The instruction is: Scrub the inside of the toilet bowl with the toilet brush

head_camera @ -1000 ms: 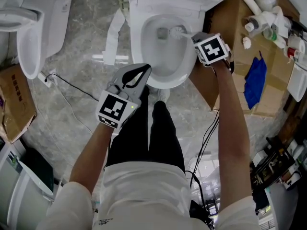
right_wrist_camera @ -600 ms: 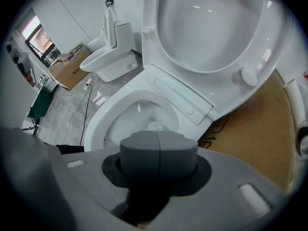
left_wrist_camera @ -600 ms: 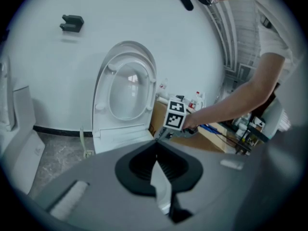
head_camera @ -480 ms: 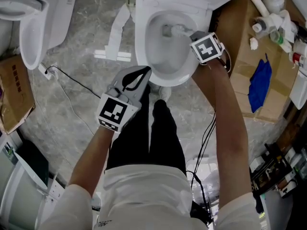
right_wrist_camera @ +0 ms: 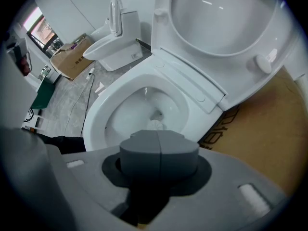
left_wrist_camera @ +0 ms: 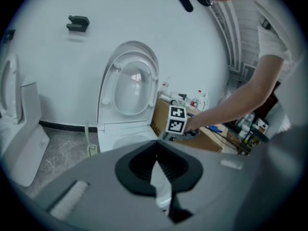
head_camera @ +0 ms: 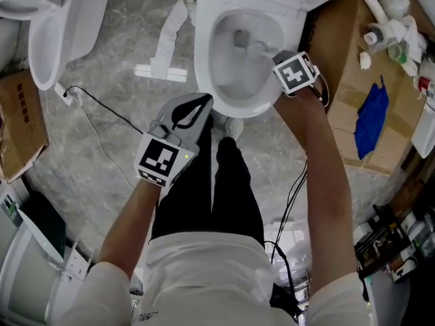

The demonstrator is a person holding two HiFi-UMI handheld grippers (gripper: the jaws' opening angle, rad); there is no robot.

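The right gripper held its jaws pinched, apparently on the toilet brush, inside the toilet bowl (left gripper jaws pressed together, empty).

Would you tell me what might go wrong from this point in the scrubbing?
1. The toilet brush is low in the toilet bowl; a hard stroke by the right gripper may flick water onto the cardboard box beside it.
2. The cable trailing below that gripper could snag on the person's legs.
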